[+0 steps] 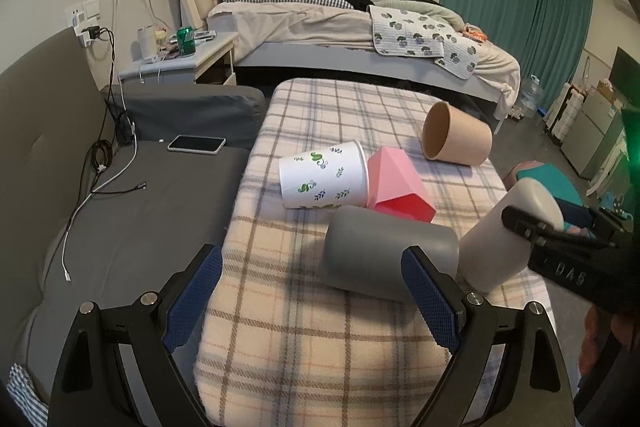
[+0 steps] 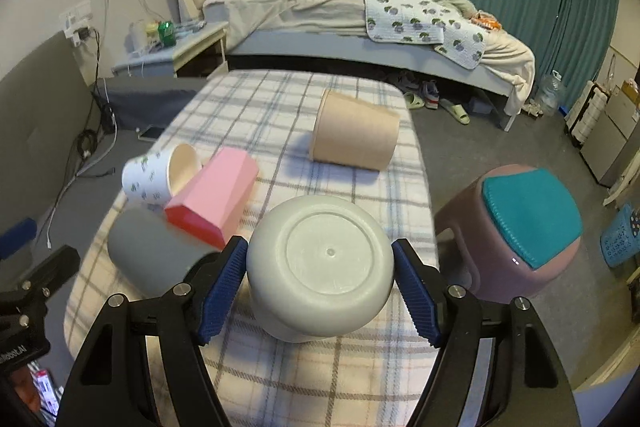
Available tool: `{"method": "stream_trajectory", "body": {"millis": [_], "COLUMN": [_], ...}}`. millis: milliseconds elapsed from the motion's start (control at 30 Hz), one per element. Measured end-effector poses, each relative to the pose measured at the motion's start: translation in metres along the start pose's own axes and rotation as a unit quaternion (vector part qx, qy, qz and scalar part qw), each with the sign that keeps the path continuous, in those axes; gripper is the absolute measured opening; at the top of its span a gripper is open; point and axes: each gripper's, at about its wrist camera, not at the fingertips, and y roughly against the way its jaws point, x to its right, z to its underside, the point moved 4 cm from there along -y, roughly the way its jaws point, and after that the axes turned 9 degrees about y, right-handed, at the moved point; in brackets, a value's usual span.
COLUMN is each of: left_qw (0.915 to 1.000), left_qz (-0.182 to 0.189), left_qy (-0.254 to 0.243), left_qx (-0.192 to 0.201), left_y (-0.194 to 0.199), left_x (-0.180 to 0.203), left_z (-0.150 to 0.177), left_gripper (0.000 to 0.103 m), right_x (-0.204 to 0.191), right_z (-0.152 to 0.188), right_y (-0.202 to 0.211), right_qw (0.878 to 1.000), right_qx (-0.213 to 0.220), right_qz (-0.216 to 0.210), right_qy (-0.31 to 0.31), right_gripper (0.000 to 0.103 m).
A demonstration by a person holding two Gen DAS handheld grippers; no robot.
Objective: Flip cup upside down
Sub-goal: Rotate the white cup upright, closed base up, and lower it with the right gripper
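1. Right gripper: blue ribbed pads set either side of the off-white cup, at or just off its wall; contact cannot be confirmed, so grip state unclear. Cup's base faces the right wrist cam.
2. Same cup in left wrist view: tilted, base up and to the right, lower end on or just above the plaid blanket, near the right edge. A black finger of the right gripper lies across the upper wall.
3. Left gripper: jaws wide apart, nothing between them; hovers over the near part of the blanket. Its right pad overlaps the grey cup in the picture; touching or not, cannot tell.
4. Grey cup: on its side, just beside the off-white cup, base toward the left wrist cam.
5. Pink cup: faceted, on its side, red inside visible at the mouth; between the grey cup and the white leaf-print cup, touching the latter.
6. Leaf-print cup: on its side, mouth toward the pink cup (right wrist view).
7. Brown paper cup: on its side, apart from the others, toward the far right of the blanket.
8. Surroundings: phone on the grey sofa; pink stool w/ teal cushion right of the blanket.
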Motion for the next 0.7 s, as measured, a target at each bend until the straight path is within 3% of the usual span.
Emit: {"method": "stream_trajectory", "body": {"millis": [267, 567, 700], "left_qw": [0.9999, 0.9996, 0.9998], "left_qz": [0.000, 0.016, 0.012], "left_qy": [0.001, 0.011, 0.009], "left_qx": [-0.012, -0.022, -0.013], "left_y": [-0.005, 0.005, 0.018], "left_x": [-0.003, 0.004, 0.008], "left_z": [0.004, 0.006, 0.001], "left_gripper": [0.094, 0.094, 0.094], "right_x": [-0.018, -0.011, -0.006], "right_z": [0.011, 0.014, 0.008], "right_y": [-0.012, -0.008, 0.009], "right_qw": [0.999, 1.000, 1.000], "right_qx": [-0.006, -0.006, 0.018], "right_qz": [0.013, -0.003, -0.010], "right_qy": [0.050, 0.022, 0.010], "right_gripper": [0.073, 0.073, 0.078]}}
